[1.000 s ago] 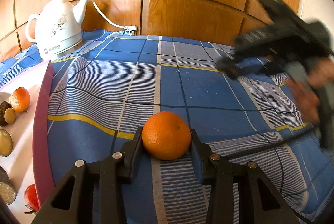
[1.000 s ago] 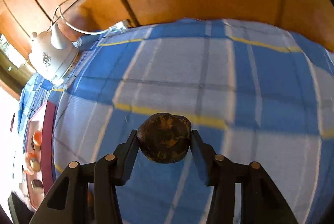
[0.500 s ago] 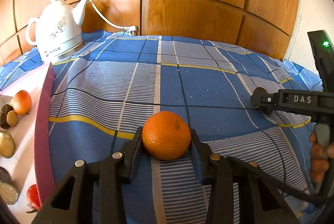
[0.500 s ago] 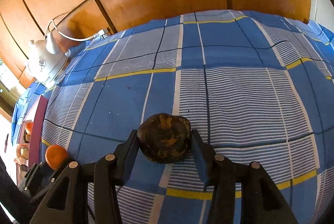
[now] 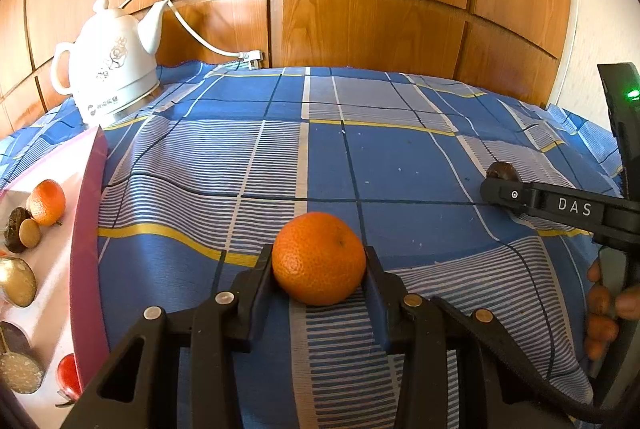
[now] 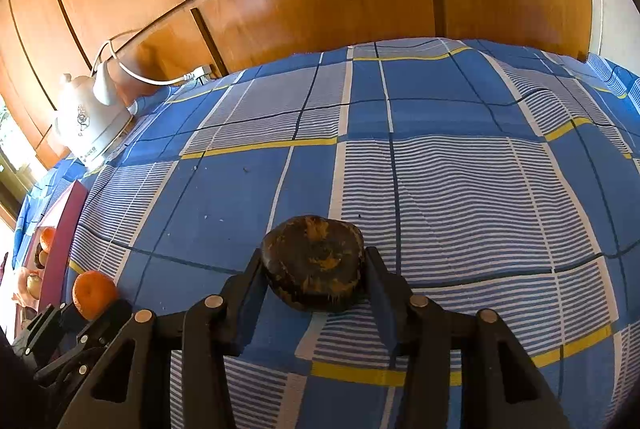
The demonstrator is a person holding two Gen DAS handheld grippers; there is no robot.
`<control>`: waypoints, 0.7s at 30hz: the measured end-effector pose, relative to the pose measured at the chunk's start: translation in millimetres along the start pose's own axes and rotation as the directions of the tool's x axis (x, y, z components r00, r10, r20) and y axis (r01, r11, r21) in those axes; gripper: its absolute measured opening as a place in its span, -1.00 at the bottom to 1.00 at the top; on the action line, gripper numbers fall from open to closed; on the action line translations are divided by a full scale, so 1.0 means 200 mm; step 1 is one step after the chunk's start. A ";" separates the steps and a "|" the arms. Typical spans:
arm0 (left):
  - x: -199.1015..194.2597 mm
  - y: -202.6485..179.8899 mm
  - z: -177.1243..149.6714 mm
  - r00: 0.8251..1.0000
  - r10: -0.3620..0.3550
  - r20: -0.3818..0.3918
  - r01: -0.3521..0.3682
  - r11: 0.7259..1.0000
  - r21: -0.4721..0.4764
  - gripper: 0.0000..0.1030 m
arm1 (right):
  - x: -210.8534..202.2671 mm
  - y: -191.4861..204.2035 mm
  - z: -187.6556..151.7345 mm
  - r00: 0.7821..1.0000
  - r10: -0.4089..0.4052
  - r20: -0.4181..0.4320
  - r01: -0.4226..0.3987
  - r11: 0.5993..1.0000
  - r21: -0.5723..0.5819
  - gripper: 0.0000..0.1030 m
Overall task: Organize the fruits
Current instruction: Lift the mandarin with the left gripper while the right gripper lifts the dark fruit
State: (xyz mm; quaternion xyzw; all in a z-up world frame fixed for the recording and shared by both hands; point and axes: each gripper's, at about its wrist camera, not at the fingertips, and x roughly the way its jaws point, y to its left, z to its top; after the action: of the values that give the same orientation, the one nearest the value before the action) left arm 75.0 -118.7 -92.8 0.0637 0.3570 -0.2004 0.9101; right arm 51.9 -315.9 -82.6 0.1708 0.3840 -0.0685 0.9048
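My left gripper [image 5: 319, 261] is shut on an orange mandarin [image 5: 319, 258] that rests low over the blue checked cloth [image 5: 248, 165]. In the right wrist view my right gripper [image 6: 314, 265] is shut on a dark brown, wrinkled fruit [image 6: 314, 263] just above the cloth [image 6: 460, 181]. The same dark fruit [image 5: 502, 171] peeks out behind the right gripper's finger at the right of the left wrist view. The mandarin [image 6: 94, 294] in the left gripper shows at the lower left of the right wrist view.
A pink-rimmed white tray [image 5: 86, 241] at the left holds another mandarin [image 5: 48, 202], dark and golden fruits [image 5: 16, 281] and a red one [image 5: 68, 375]. A white kettle [image 5: 108, 69] with its cord stands at the back left before a wooden wall. A hand [image 5: 604, 313] grips the right tool.
The right gripper with the dark fruit swung across and down to the cloth on the right, then settled. The left gripper and its mandarin stayed put.
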 end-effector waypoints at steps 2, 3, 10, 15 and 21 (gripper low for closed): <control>0.00 0.00 0.01 1.000 0.004 -0.005 -0.004 1.000 0.002 -0.20 | 0.00 0.00 0.00 1.000 0.002 0.003 -0.002 1.000 0.001 -0.06; 0.00 0.00 0.01 1.000 0.007 -0.009 -0.007 1.000 0.004 -0.20 | 0.00 0.00 0.00 1.000 0.000 0.004 0.000 1.000 -0.001 -0.06; -0.06 0.00 0.04 0.999 0.019 -0.026 -0.019 1.000 -0.012 -0.22 | 0.00 0.00 0.00 1.000 0.004 0.009 -0.004 1.000 0.001 -0.06; -0.18 0.03 0.09 1.000 0.008 -0.007 -0.008 1.000 -0.026 -0.22 | 0.00 0.00 0.00 1.000 0.009 0.011 -0.009 1.000 0.005 -0.07; -0.34 0.09 0.12 1.000 0.011 0.019 -0.011 1.000 -0.020 -0.22 | 0.00 0.00 -0.01 1.000 0.008 0.010 -0.008 1.000 0.004 -0.07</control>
State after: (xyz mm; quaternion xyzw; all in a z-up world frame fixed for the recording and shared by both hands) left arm 52.2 -86.9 -31.0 0.0548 0.3499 -0.1925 0.9152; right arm 50.7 -316.2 -83.2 0.1737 0.3784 -0.0665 0.9067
